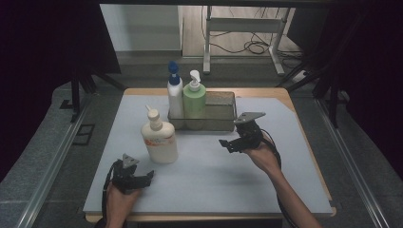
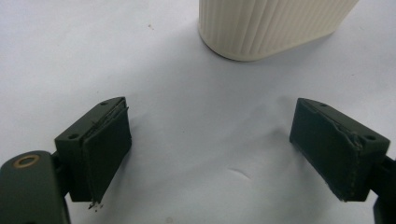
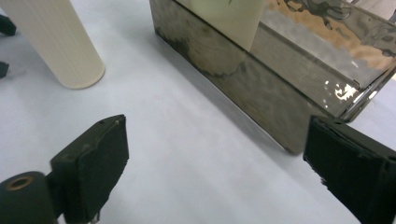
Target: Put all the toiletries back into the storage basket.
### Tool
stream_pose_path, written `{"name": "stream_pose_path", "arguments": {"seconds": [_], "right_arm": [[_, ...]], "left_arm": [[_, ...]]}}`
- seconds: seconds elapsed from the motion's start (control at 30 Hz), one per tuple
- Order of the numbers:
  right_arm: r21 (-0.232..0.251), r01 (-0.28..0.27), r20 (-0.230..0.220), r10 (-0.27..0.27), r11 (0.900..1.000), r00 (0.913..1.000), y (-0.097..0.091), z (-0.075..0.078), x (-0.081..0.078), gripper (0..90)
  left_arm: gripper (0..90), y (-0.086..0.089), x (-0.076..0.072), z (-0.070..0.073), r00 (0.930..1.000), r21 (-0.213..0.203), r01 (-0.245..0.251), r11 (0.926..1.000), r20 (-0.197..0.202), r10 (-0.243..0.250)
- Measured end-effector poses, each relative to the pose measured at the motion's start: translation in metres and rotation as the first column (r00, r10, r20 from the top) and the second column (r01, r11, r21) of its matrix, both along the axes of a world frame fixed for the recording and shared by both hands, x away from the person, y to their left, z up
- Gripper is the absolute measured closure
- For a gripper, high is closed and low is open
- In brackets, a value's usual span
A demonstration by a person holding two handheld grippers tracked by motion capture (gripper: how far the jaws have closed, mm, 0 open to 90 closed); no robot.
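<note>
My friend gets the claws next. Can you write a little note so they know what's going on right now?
Left claw: open, empty, low over the mat, just short of the cream bottle.
Right claw: open, empty, in front of the tray.
Blue-pump bottle and green bottle stand in the tray.
Cream bottle stands upright on the mat, outside the tray.
Likely left: put it in the tray.

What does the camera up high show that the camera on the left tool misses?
The high view alone takes in the blue-capped bottle and the green bottle standing in the clear bin, the right tool open in front of that bin, and both forearms. The left gripper view alone gives a close look at the left tool, its worn pads wide apart over bare tabletop, and at the ribs on the bottle's base. Both share the cream bottle on the white table.
</note>
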State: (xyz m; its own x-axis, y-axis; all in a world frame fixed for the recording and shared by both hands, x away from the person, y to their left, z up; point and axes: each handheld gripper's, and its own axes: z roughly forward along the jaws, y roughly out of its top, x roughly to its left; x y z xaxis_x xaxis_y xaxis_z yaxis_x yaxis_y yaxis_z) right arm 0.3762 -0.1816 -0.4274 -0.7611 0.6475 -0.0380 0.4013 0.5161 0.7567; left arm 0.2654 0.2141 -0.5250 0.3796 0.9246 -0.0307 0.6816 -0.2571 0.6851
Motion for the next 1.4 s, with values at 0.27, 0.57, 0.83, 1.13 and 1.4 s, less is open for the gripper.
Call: {"name": "stream_pose_path", "arguments": {"seconds": [0.27,0.57,0.83,1.13,1.4], "right_arm": [[-0.025,-0.007,-0.006,0.007,0.9997,1.0000,-0.009,-0.004,-0.014,1.9],[-0.023,0.005,-0.008,-0.005,0.9997,1.0000,-0.024,-0.008,-0.029,0.0],[-0.028,0.030,0.005,-0.030,0.9992,0.9995,-0.042,-0.014,-0.045,0.0],[-0.036,0.029,0.029,-0.028,0.9989,0.9992,-0.055,-0.023,-0.065,0.0],[-0.052,0.040,0.008,-0.040,0.9978,0.9992,-0.063,-0.040,-0.077,0.0]], "left_arm": [[12.3,0.000,0.000,0.000,1.0000,0.000,0.000,1.0000,0.000,0.000],[12.3,0.000,0.000,0.000,1.0000,0.000,0.001,1.0000,-0.002,-0.001],[12.3,0.000,0.000,0.000,1.0000,0.001,0.002,1.0000,-0.001,-0.002],[12.3,0.000,0.000,0.000,1.0000,-0.002,0.000,1.0000,-0.002,0.000],[12.3,0.000,0.000,0.000,1.0000,0.003,0.002,1.0000,-0.005,-0.002]]}}
